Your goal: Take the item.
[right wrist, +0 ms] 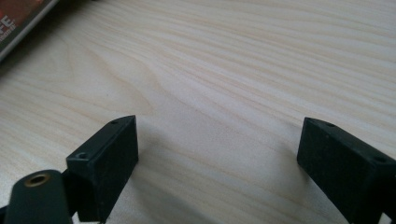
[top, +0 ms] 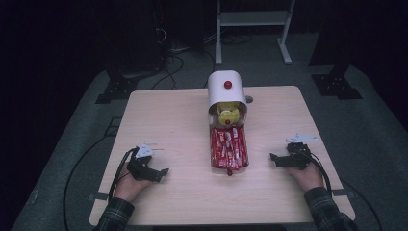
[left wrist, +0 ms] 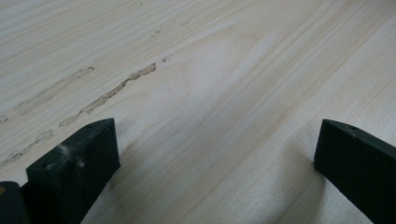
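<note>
At the near edge of the wooden table (top: 183, 202), two plaid sleeves come in from below, each hand holding a gripper that rests on the tabletop. The left gripper (top: 162, 174) lies toward the near left corner with its jaws pointing right, toward the middle of the table; in the left gripper view its two black jaws stand wide apart with only bare wood grain and a few pale scuff marks between them. The right gripper (top: 273, 159) lies toward the near right, its jaws pointing left; the right gripper view shows them spread just as wide over bare wood, with the edge of a red wrapper (right wrist: 18, 21) in the top left corner.

Between the two grippers, and well apart from both, a clear tray of red snack packets (top: 229, 149) lies along the table's centre line. A small red knob (top: 229, 172) sits at its near end. Just beyond it, a white cylindrical container (top: 226, 91) with a red button on top stands open toward the tray, something yellow, possibly a toy, inside its mouth. On the grey floor beyond the table, a white frame (top: 252, 21) stands.
</note>
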